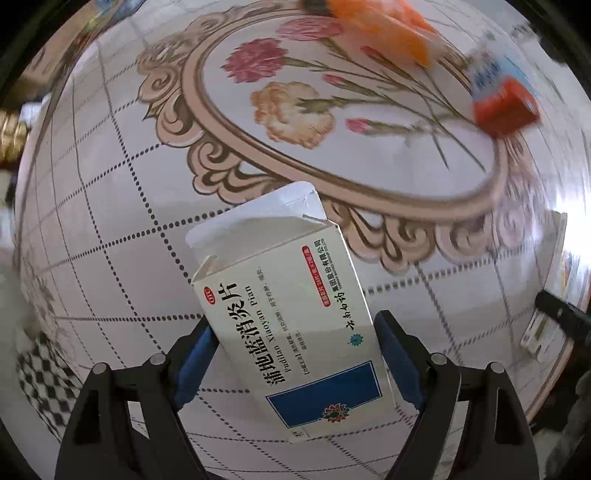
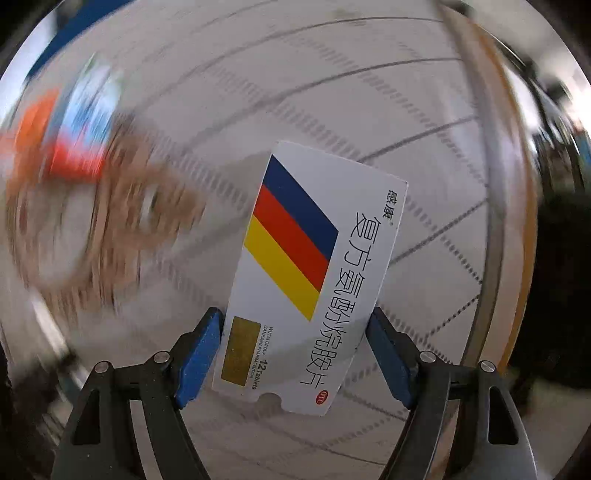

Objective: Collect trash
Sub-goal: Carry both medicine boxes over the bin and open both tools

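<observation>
My left gripper [image 1: 295, 332] is shut on a white medicine box with a blue panel [image 1: 291, 317]; its far flap stands open, and it hangs above the table. My right gripper [image 2: 295, 332] is shut on a flat white medicine box with blue, red and yellow stripes [image 2: 314, 273], held above the table. An orange-and-blue box [image 1: 502, 99] lies on the table at the far right; it also shows, blurred, in the right wrist view [image 2: 70, 140]. An orange item [image 1: 384, 26] lies at the table's far edge.
The round table [image 1: 110, 229] has a white grid pattern and a flower medallion in the middle. Its rim curves along the right [image 2: 513, 236]. A white object and a black one [image 1: 546, 325] sit at the right edge. The right wrist view is motion-blurred.
</observation>
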Demonstrator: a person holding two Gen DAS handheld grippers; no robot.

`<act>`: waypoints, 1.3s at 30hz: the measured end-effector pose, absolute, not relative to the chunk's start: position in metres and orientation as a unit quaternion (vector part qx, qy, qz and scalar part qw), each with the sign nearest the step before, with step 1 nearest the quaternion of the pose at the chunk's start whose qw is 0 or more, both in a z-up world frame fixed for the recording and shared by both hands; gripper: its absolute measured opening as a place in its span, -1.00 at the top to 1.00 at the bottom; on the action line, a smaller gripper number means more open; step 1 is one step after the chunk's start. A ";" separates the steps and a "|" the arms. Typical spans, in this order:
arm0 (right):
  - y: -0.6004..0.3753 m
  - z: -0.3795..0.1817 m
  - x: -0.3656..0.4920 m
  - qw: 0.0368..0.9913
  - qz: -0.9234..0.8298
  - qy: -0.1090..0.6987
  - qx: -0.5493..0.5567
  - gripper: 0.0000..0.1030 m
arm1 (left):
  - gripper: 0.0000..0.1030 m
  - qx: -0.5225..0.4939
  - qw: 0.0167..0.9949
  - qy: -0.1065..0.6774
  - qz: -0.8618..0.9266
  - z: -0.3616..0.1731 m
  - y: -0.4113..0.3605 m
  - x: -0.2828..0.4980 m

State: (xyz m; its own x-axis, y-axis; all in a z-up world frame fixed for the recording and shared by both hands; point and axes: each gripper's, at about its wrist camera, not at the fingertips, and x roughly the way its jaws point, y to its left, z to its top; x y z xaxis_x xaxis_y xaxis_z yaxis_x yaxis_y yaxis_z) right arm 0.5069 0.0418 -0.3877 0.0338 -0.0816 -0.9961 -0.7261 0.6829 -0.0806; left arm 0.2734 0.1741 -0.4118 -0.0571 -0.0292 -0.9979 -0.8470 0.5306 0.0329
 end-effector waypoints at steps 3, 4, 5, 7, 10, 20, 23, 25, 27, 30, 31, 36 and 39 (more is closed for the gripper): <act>0.034 -0.391 0.483 0.629 0.269 0.639 -0.352 -0.55 | -0.61 -0.327 0.600 0.651 0.330 -0.419 0.167 0.292; 0.034 -0.392 0.479 0.628 0.271 0.637 -0.357 -0.55 | -0.62 -0.325 0.600 0.653 0.327 -0.421 0.169 0.293; 0.034 -0.392 0.476 0.628 0.270 0.636 -0.359 -0.55 | -0.62 -0.323 0.603 0.652 0.327 -0.421 0.167 0.295; 0.029 -0.394 0.473 0.628 0.270 0.637 -0.357 -0.56 | -0.63 -0.323 0.599 0.654 0.332 -0.422 0.161 0.294; 0.024 -0.399 0.484 0.621 0.264 0.652 -0.346 -0.57 | -0.68 -0.341 0.590 0.653 0.331 -0.427 0.159 0.294; 0.019 -0.400 0.533 0.639 0.241 0.677 -0.275 -0.70 | -0.79 -0.407 0.560 0.646 0.321 -0.450 0.192 0.281; 0.022 -0.397 0.536 0.642 0.238 0.676 -0.272 -0.68 | -0.70 -0.424 0.558 0.631 0.333 -0.449 0.187 0.277; 0.022 -0.396 0.534 0.646 0.236 0.669 -0.283 -0.63 | -0.59 -0.422 0.556 0.625 0.349 -0.447 0.186 0.276; 0.024 -0.393 0.524 0.651 0.238 0.661 -0.289 -0.60 | -0.49 -0.424 0.555 0.618 0.360 -0.441 0.186 0.272; 0.023 -0.391 0.515 0.655 0.245 0.652 -0.293 -0.48 | -0.42 -0.418 0.562 0.614 0.363 -0.427 0.173 0.253; 0.023 -0.391 0.509 0.654 0.246 0.650 -0.297 -0.48 | -0.42 -0.414 0.564 0.615 0.363 -0.426 0.173 0.252; 0.024 -0.392 0.492 0.646 0.266 0.641 -0.317 -0.48 | -0.42 -0.370 0.596 0.621 0.349 -0.402 0.157 0.266; 0.026 -0.395 0.475 0.628 0.288 0.631 -0.353 -0.48 | -0.42 -0.331 0.607 0.647 0.321 -0.408 0.150 0.279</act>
